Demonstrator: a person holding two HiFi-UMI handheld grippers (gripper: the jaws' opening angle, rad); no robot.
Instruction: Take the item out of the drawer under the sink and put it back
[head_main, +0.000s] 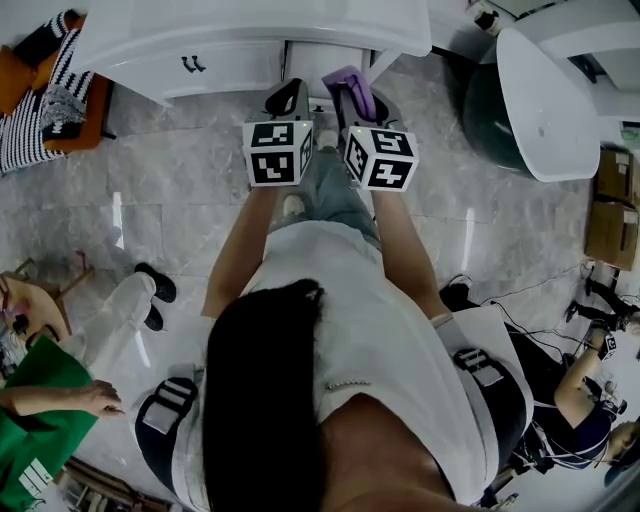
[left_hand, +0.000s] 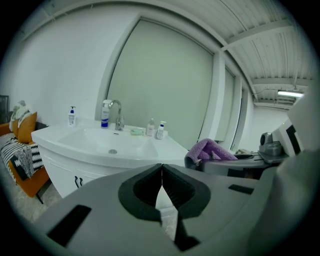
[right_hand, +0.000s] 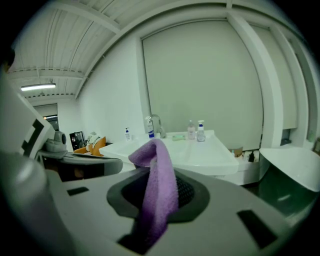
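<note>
Two grippers: both are held side by side before the person and point toward the white cabinet (head_main: 215, 70) at 12 o'clock.
Right gripper (right_hand: 159, 175): its jaws are narrow and pinch a purple cloth (right_hand: 160, 200). The cloth bends over the jaw tips and hangs down between the pads, so I think the pinch sits on its middle part and the cloth slips out less easily.
Left gripper (left_hand: 161, 172): its jaws are pressed together with nothing between them. I judge it is free for the drawer.
Task's thing: the purple cloth is out of the drawer, in the air just in front of the cabinet.
Sink (left_hand: 107, 142): it lies above the cabinet.
Handles (head_main: 192, 64): dark, at about 11 o'clock from the grippers. I cannot tell if any drawer stands open.
Stage: taking out looks done; putting back is not yet done.
Risk: the loose cloth end may catch on a drawer edge.
</note>
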